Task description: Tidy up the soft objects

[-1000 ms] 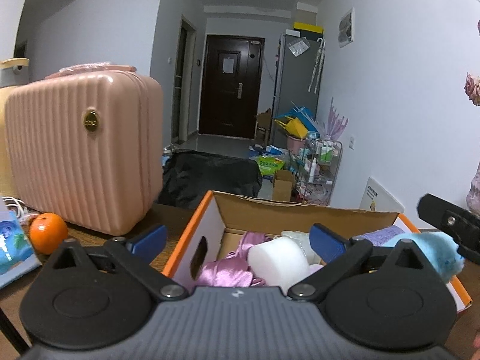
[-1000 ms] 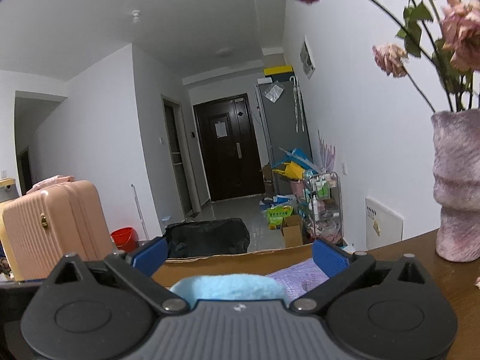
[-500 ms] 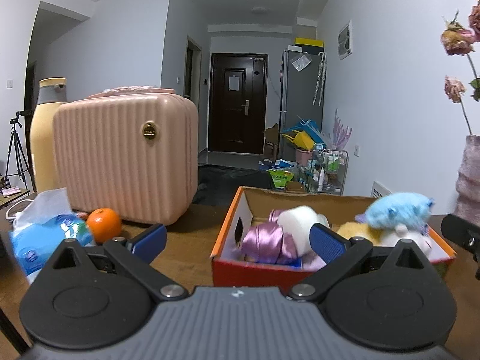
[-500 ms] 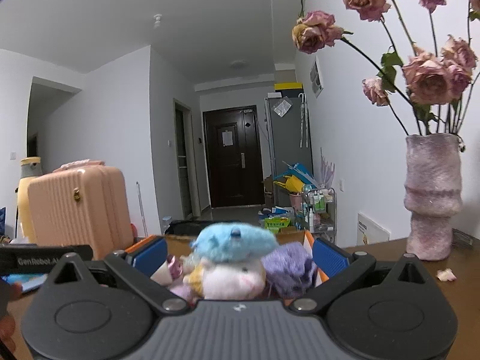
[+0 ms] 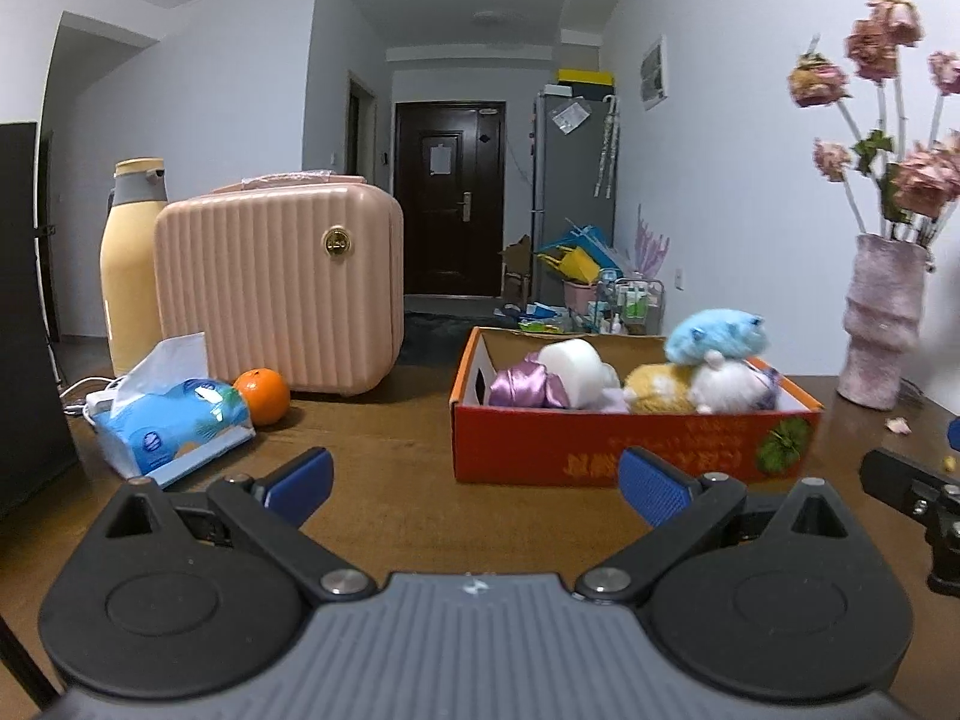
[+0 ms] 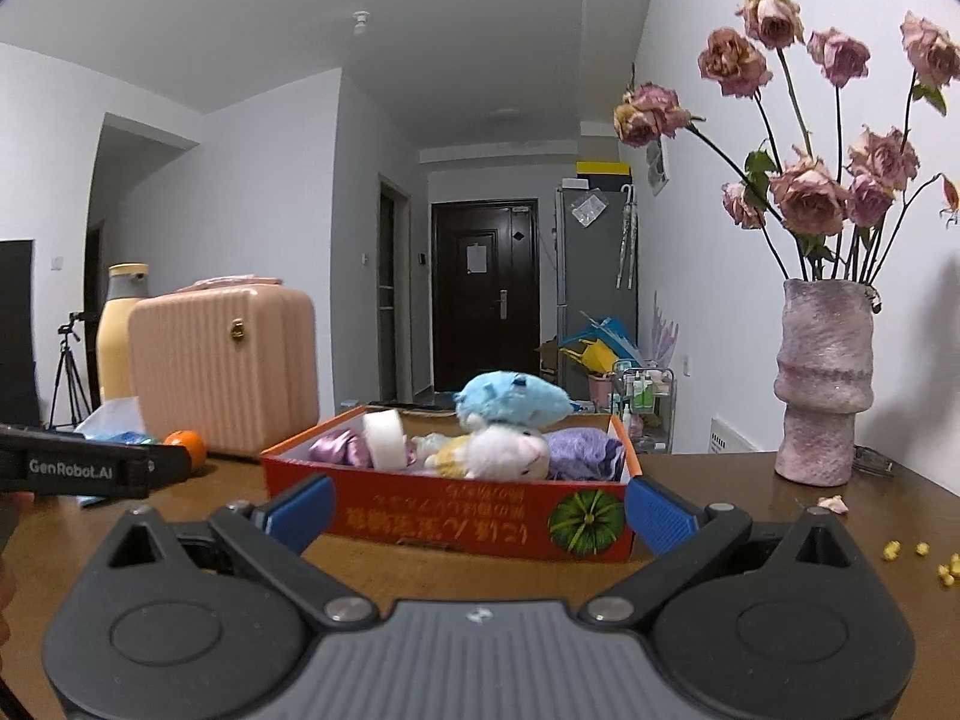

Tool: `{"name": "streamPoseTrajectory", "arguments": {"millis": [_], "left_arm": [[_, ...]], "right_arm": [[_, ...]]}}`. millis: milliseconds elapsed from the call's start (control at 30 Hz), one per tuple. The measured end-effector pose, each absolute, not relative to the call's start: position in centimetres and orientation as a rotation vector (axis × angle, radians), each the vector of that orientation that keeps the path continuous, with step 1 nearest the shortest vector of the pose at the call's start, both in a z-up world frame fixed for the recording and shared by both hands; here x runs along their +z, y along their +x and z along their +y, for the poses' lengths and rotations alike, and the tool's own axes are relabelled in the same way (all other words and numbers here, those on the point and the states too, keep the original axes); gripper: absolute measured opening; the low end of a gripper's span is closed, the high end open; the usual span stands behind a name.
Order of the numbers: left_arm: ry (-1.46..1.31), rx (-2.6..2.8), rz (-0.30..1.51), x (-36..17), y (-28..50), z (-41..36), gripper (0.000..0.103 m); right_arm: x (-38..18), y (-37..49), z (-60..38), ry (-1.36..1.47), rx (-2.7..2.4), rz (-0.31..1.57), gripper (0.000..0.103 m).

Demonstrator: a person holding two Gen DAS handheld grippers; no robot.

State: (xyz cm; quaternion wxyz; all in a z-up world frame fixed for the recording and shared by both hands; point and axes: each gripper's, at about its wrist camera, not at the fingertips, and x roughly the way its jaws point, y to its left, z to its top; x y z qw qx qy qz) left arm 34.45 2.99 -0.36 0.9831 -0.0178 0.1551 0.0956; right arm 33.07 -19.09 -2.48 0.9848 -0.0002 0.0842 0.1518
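A red cardboard box point(image 5: 630, 450) point(image 6: 456, 510) stands on the brown table, filled with soft things. A blue plush point(image 5: 717, 336) point(image 6: 510, 399) lies on top of a white plush point(image 5: 729, 387) point(image 6: 507, 450). Beside them are a yellow plush point(image 5: 654, 387), a white roll point(image 5: 573, 366) point(image 6: 384, 438), purple satin cloth point(image 5: 525, 384) point(image 6: 339, 447) and a lilac fluffy piece point(image 6: 585, 450). My left gripper point(image 5: 474, 480) is open and empty, well in front of the box. My right gripper point(image 6: 477, 507) is open and empty too, just short of the box front.
A pink ribbed case point(image 5: 276, 294), a yellow bottle point(image 5: 129, 264), an orange point(image 5: 262, 396) and a blue tissue pack point(image 5: 171, 420) stand at the left. A pink vase of dried roses point(image 6: 822, 384) stands at the right, with crumbs point(image 6: 918, 552) on the table near it.
Both grippers have drawn back from the box toward the near side. The blue plush, earlier right at the right gripper, now rests on the pile in the box.
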Motion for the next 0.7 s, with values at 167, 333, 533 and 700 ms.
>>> {"name": "streamPoseTrajectory", "arguments": {"millis": [167,333,533,700], "left_arm": [[-0.012,0.153,0.313,-0.6,30.0,2.0,0.103],[-0.011,0.131,0.308,-0.6,25.2,1.5,0.103],[0.024,0.101,0.307,-1.7,18.4,0.7,0.103],[0.018,0.086,0.344,-3.4,14.5,0.5,0.103]], "right_arm": [[-2.6,29.2,-19.2,-0.003,0.306,0.182,0.103],[-2.7,24.3,-20.0,0.004,0.299,0.175,0.103],[-3.4,17.8,-21.3,-0.006,0.327,0.168,0.103],[-4.3,13.6,-22.1,0.013,0.339,0.210,0.103]]}}
